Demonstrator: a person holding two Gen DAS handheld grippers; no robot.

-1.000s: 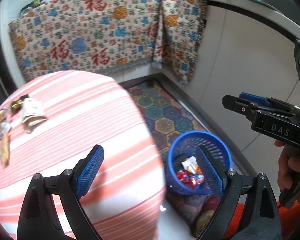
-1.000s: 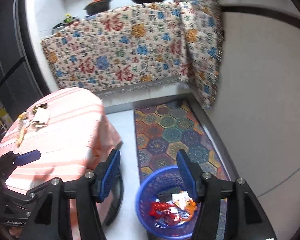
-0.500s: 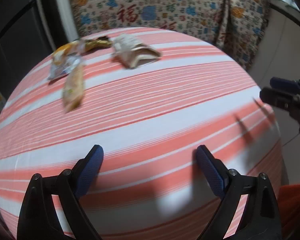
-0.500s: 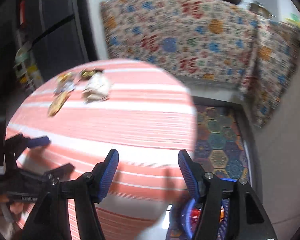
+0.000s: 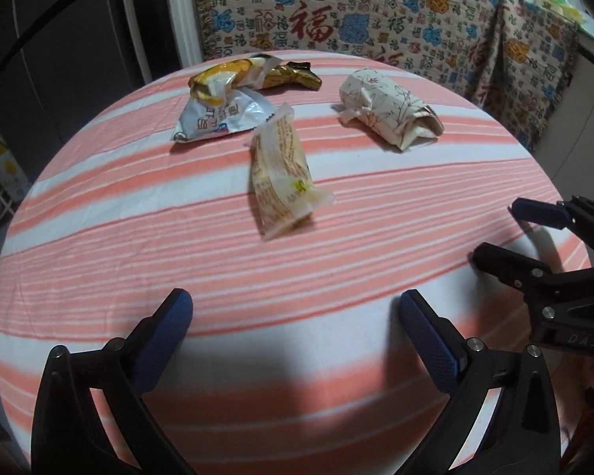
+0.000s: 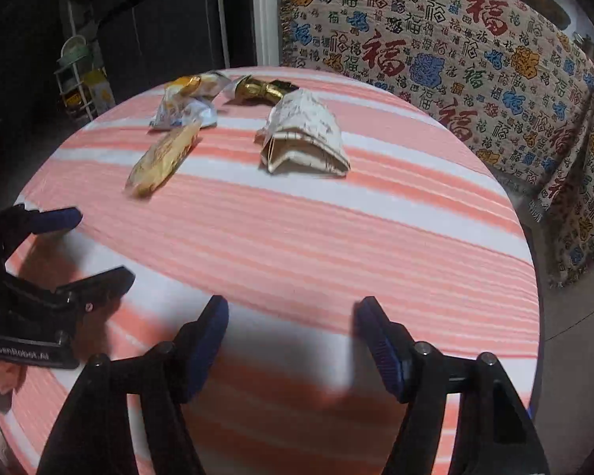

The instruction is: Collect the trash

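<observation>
Several pieces of trash lie on the far half of a round table with a pink-striped cloth (image 5: 138,245). A clear yellowish wrapper (image 5: 283,170) lies nearest, a white-blue wrapper (image 5: 221,116) and a yellow-gold wrapper (image 5: 253,73) behind it, and a folded patterned paper packet (image 5: 390,109) to the right. The same show in the right wrist view: clear wrapper (image 6: 164,156), paper packet (image 6: 305,134), gold wrapper (image 6: 263,89). My left gripper (image 5: 295,316) is open and empty over the near table edge. My right gripper (image 6: 291,324) is open and empty beside it, also seen in the left wrist view (image 5: 507,233).
A patterned cloth with red characters (image 5: 376,16) hangs over the counter behind the table. A dark cabinet or fridge (image 5: 67,39) stands at the left. A small rack (image 6: 79,79) stands on the floor at the far left. The left gripper also shows in the right wrist view (image 6: 95,245).
Both grippers have swung from the blue basket on the floor to the table and moved closer to the wrappers. Both stay open and empty.
</observation>
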